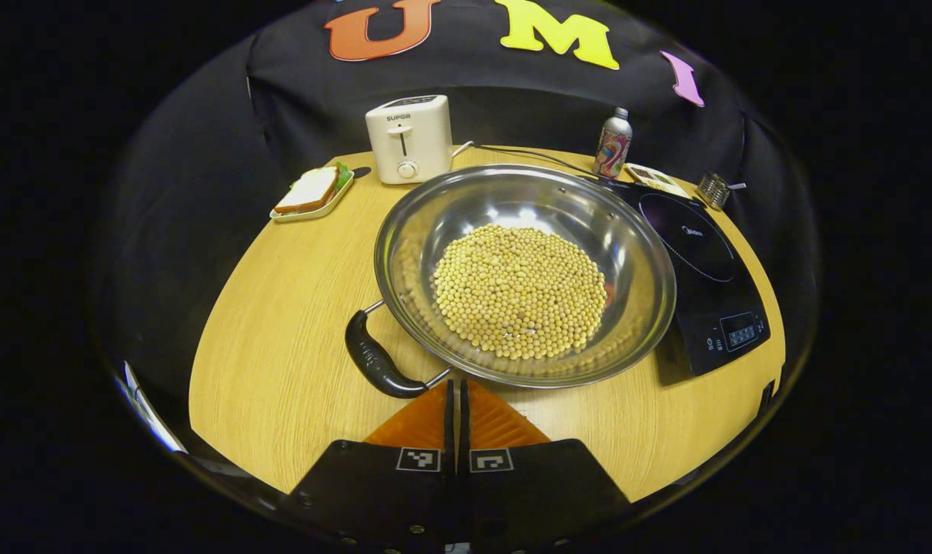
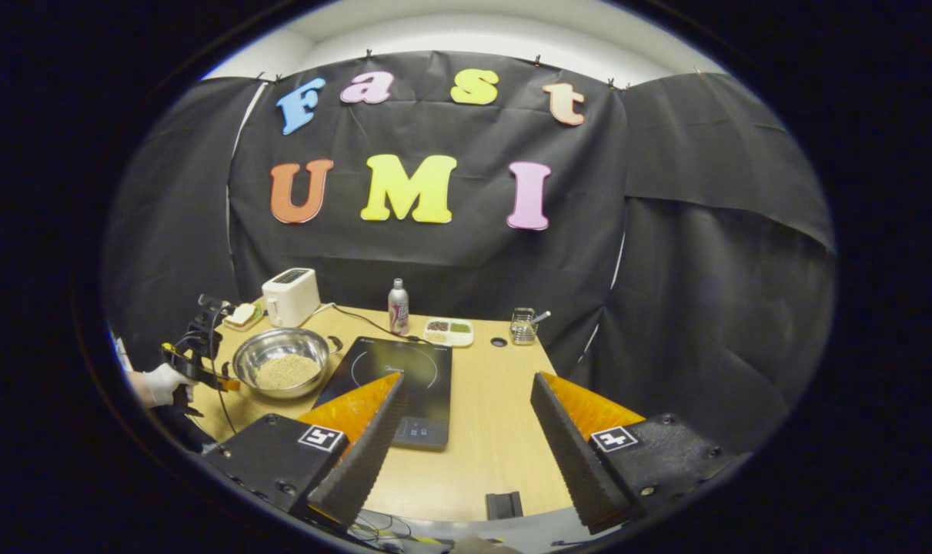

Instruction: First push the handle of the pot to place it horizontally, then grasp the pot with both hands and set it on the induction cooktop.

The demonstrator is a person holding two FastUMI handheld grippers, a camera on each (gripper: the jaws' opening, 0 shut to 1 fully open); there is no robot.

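A wide steel pot (image 1: 466, 208) full of soybeans (image 1: 519, 288) sits mid-table. Its black handle (image 1: 373, 358) points to the near left of the left gripper view. My left gripper (image 1: 458, 385) is shut with nothing between its fingers, and its tips sit just right of that handle's near end, by the pot's rim. The black induction cooktop (image 1: 696, 254) lies right of the pot, touching or almost touching it. In the right gripper view the pot (image 2: 281, 342) is at the left, beside the cooktop (image 2: 392, 369). A gloved hand (image 2: 162, 382) holds the left gripper (image 2: 223, 382) there. My right gripper (image 2: 469, 377) hangs open above the table's near edge.
On the round wooden table (image 1: 281, 331), along the back, stand a white toaster (image 1: 409, 138), a sandwich on a small plate (image 1: 312, 192), a patterned bottle (image 1: 613, 144), a seasoning tray (image 1: 654, 178) and a small wire basket (image 1: 713, 188). A cord runs behind the pot.
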